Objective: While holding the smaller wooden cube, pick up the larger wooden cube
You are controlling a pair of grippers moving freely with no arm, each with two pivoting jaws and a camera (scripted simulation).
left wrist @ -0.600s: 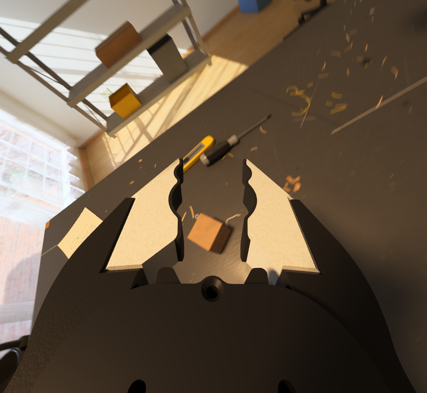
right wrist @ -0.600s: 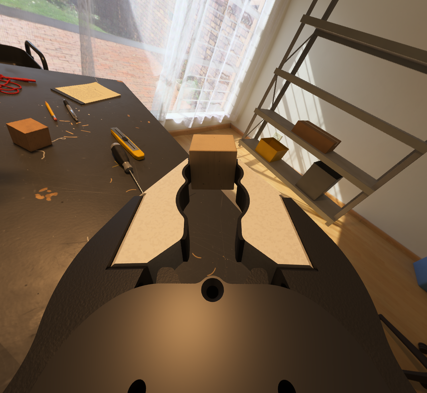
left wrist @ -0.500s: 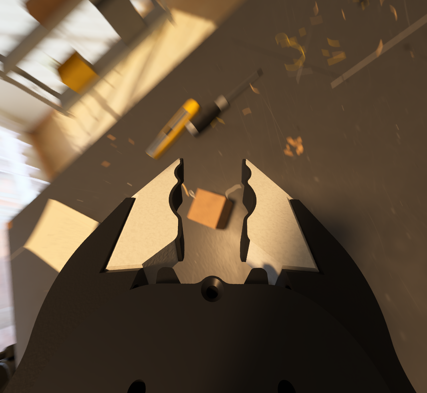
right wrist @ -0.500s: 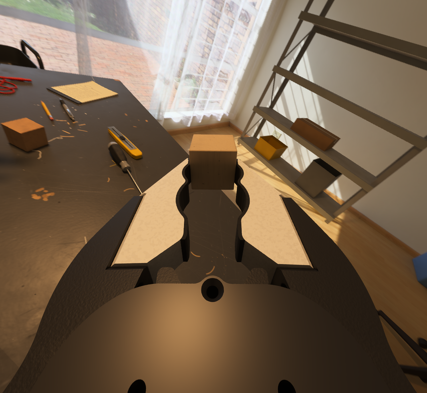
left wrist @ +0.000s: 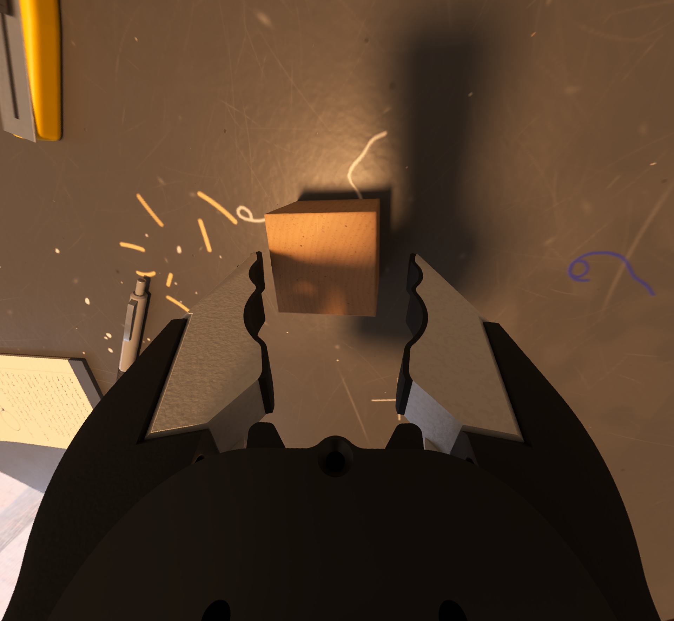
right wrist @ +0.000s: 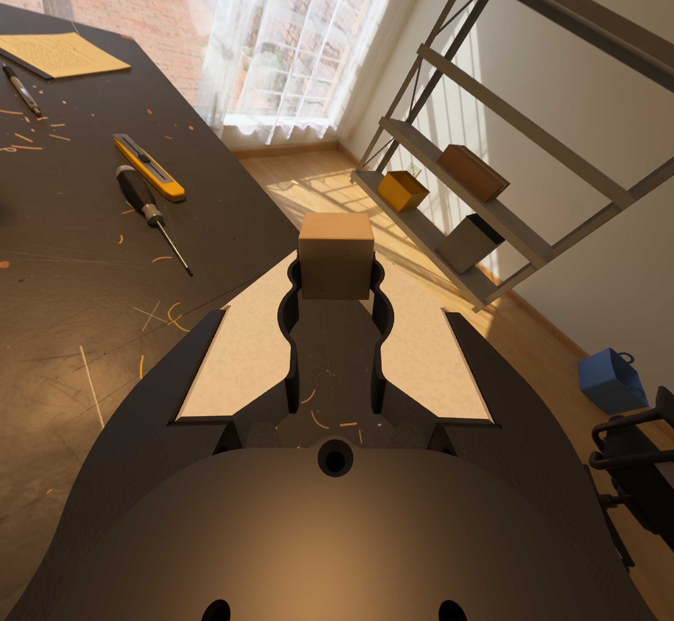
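Observation:
The larger wooden cube (left wrist: 322, 256) sits on the dark tabletop (left wrist: 510, 129), seen from above in the left wrist view. My left gripper (left wrist: 335, 260) is open, pointing down, with its fingertips on either side of the cube's near half; the left fingertip (left wrist: 251, 267) is close to the cube, the right one stands apart. My right gripper (right wrist: 335, 256) is shut on the smaller wooden cube (right wrist: 335, 260), held at the fingertips above the table's edge.
A yellow utility knife (left wrist: 36, 45) (right wrist: 149, 167), a pen (left wrist: 133, 326) and a notepad (left wrist: 36, 399) (right wrist: 62, 54) lie left of the cube. A screwdriver (right wrist: 149, 209) lies beside the knife. A metal shelf (right wrist: 492, 173) with boxes and a blue bag (right wrist: 609, 381) stand beyond the table.
My left gripper has dropped close over the larger cube, turned, and opened wider, so the cube now lies between its fingertips. The right gripper shifted and tilted, still holding the smaller cube.

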